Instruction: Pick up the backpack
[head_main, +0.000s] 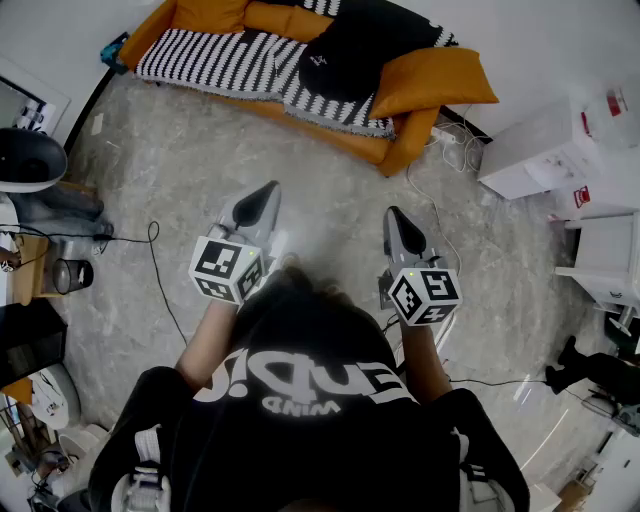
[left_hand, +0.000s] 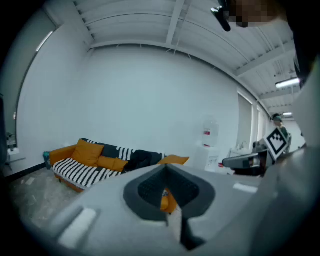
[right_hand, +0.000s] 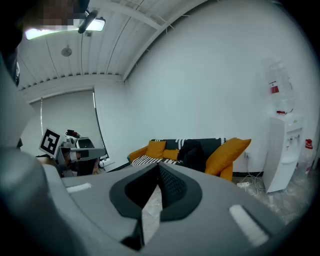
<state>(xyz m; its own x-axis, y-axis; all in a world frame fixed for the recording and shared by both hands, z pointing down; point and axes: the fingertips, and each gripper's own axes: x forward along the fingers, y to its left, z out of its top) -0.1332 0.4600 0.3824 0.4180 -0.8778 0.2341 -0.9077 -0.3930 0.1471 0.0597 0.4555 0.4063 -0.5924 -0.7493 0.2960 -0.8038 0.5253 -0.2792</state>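
The black backpack (head_main: 338, 52) lies on an orange sofa (head_main: 395, 148) with a black-and-white striped throw, across the room from me. It shows in the left gripper view as a dark heap (left_hand: 140, 160) and in the right gripper view between orange cushions (right_hand: 194, 154). My left gripper (head_main: 268, 190) and right gripper (head_main: 393, 215) are held side by side in front of my chest, pointing toward the sofa and well short of it. Both have their jaws together with nothing in them (left_hand: 166, 168) (right_hand: 158, 167).
Marbled floor lies between me and the sofa. Cables (head_main: 155, 262) trail across it at left and at right (head_main: 440, 235). White cabinets (head_main: 545, 150) and a water dispenser (right_hand: 282, 150) stand to the right of the sofa. A cluttered desk (head_main: 30, 290) is at my left.
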